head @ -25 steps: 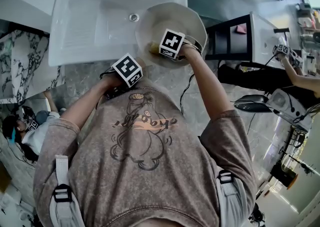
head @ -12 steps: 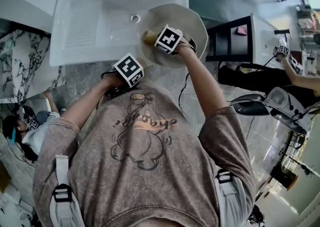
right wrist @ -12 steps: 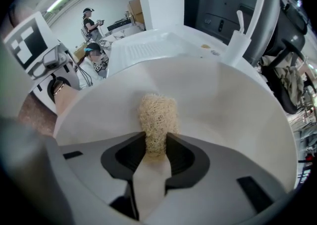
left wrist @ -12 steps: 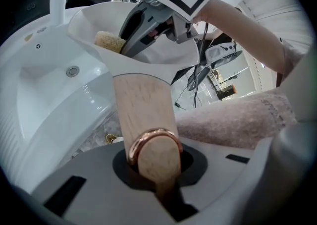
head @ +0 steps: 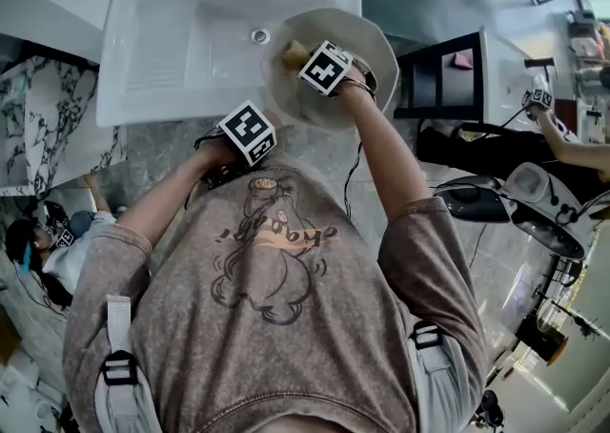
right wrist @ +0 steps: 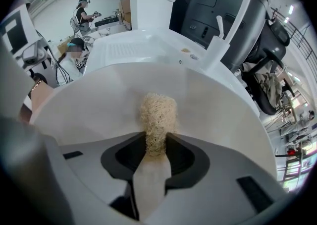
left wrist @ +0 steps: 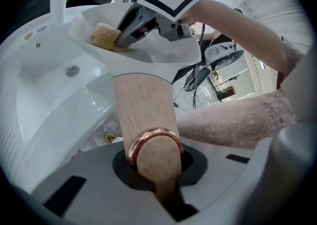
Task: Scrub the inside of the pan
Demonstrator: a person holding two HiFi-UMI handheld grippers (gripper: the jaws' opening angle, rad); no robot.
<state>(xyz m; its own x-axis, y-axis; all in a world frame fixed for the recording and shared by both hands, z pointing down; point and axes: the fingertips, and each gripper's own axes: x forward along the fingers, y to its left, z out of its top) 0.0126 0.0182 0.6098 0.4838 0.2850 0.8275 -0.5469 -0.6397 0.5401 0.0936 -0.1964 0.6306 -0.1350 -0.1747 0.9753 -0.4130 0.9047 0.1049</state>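
Note:
A cream pan [head: 367, 35] is held tilted over the right side of the white sink [head: 157, 40]. Its wooden handle [left wrist: 143, 115] with a copper ring runs into my left gripper [left wrist: 157, 169], which is shut on it; in the head view that left gripper [head: 246, 133] is below the sink's front edge. My right gripper [head: 319, 67] is inside the pan, shut on a tan fibrous scrub pad [right wrist: 157, 120] that presses on the pan's inner surface [right wrist: 99, 105]. The scrub pad [head: 292, 52] lies at the pan's upper left. In the left gripper view the pad [left wrist: 105, 35] shows against the pan's far wall.
The sink's drain [head: 259, 36] lies just left of the pan, and a faucet [right wrist: 225, 18] stands at its back. A black frame stand [head: 438, 73] is right of the pan. Other people are at the far right [head: 572, 145] and lower left [head: 43, 245].
The right gripper and scrub pad have slid up inside the pan, toward its far upper-left wall. The left gripper keeps its hold on the handle with little movement.

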